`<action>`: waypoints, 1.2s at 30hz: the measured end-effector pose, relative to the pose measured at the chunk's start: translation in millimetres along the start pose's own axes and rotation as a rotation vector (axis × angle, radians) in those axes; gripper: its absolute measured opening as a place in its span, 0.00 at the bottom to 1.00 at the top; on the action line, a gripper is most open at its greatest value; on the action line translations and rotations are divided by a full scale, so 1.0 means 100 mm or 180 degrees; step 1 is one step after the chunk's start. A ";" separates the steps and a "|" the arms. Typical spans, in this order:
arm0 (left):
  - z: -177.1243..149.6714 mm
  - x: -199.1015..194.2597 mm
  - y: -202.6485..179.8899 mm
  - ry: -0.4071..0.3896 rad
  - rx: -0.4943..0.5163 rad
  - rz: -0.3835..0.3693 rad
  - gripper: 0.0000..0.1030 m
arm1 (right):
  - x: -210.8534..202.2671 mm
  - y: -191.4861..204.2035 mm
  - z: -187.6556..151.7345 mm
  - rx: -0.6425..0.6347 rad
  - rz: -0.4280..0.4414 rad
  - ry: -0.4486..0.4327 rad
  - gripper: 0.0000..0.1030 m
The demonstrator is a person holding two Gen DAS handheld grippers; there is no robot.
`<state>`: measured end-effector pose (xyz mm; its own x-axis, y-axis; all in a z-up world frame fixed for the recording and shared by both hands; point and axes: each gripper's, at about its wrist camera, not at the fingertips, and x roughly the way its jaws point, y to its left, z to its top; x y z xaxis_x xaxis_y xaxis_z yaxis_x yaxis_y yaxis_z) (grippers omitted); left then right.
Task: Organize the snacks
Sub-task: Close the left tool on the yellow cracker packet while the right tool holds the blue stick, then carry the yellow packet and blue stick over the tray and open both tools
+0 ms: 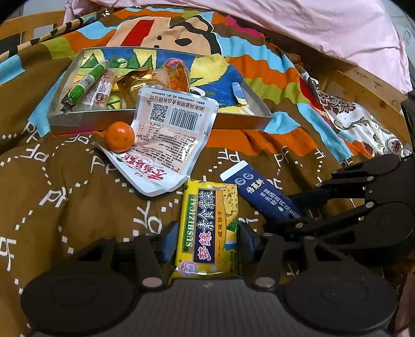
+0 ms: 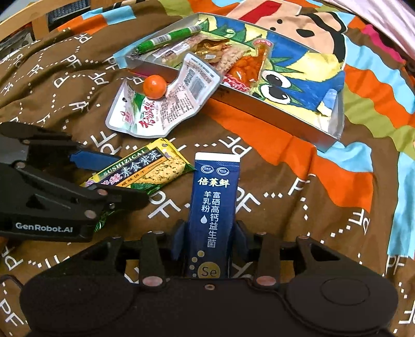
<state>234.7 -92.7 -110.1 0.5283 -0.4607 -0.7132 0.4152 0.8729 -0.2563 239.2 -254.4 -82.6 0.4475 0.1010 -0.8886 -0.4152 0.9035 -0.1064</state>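
My left gripper (image 1: 206, 238) is shut on a yellow seaweed cracker pack (image 1: 207, 228), which also shows in the right wrist view (image 2: 145, 171). My right gripper (image 2: 211, 238) is shut on a blue milk powder sachet (image 2: 212, 207), seen from the left wrist too (image 1: 262, 194). Ahead lies a shallow silver tray (image 1: 160, 119) holding a green sausage stick (image 1: 85, 83), a gold packet (image 1: 135, 83) and an orange packet (image 1: 179, 75). A white snack pouch (image 1: 166, 145) leans over the tray's near wall, with a small orange (image 1: 119, 136) resting on it.
Everything lies on a rumpled brown and multicoloured blanket (image 1: 64, 194) on a bed. Pink bedding (image 1: 311, 23) lies behind the tray. A wooden bed frame (image 1: 363, 85) runs along the right. The right half of the tray (image 2: 334, 114) holds no snacks.
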 end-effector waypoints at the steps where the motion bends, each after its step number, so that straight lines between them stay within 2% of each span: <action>1: -0.01 -0.01 -0.01 0.0000 0.0023 0.0017 0.51 | -0.01 0.01 0.00 -0.0014 -0.0006 -0.0014 0.37; 5: -0.02 -0.10 -0.05 -0.0037 0.0045 0.0084 0.51 | -0.10 0.06 0.00 -0.0083 -0.0117 -0.0135 0.35; 14: -0.02 -0.50 -0.13 -0.0416 0.0004 0.0126 0.50 | -0.53 0.20 -0.03 -0.0326 -0.0426 -0.0819 0.34; 23: 0.03 -0.77 -0.16 -0.0723 0.0001 0.0248 0.51 | -0.66 0.18 -0.03 -0.0260 -0.0498 -0.1098 0.35; 28: 0.23 -0.86 -0.09 -0.1083 -0.0061 0.0343 0.50 | -0.74 0.13 0.04 -0.0185 -0.0591 -0.1416 0.35; 32: 0.50 -0.86 0.05 -0.1353 -0.0208 0.0394 0.51 | -0.75 0.09 0.21 -0.0185 -0.0695 -0.1748 0.35; 36: 0.82 -0.85 0.20 -0.1628 -0.0247 0.0541 0.51 | -0.73 -0.01 0.46 -0.0108 -0.0794 -0.2073 0.35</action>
<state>259.6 -49.1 -1.2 0.8843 -0.3145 -0.3453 0.2468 0.9423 -0.2263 243.3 -243.6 3.4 0.9121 0.1310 -0.3884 -0.2580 0.9197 -0.2958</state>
